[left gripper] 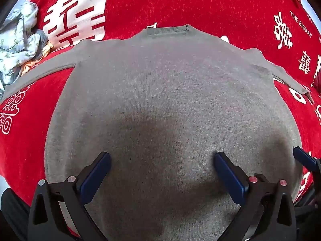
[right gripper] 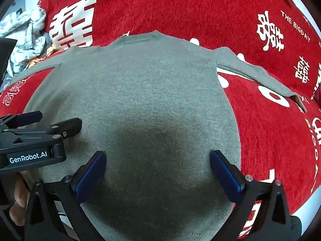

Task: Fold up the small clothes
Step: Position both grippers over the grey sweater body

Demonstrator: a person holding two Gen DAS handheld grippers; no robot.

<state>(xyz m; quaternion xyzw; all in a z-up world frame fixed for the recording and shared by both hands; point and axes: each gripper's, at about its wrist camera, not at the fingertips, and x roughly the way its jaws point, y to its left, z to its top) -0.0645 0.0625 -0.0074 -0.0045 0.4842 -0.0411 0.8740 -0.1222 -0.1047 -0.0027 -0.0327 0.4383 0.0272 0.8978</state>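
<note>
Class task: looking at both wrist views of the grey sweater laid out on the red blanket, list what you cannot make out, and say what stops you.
- Grey sweater hem: both views, cut off by the bottom edge behind the open left gripper and right gripper.
- Left cuff: both views, lost at the picture's edge.
- Heap of clothes: crumpled, single garments untellable.
- Red blanket lettering: partly under the sweater.

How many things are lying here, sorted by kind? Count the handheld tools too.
Grey sweater, spread flat: 1
Red blanket with white lettering, under the sweater: 1
Heap of crumpled pale clothes, number of pieces unclear: 1
Grippers, left gripper and right gripper, both open above the sweater: 2
Total: 5
</note>
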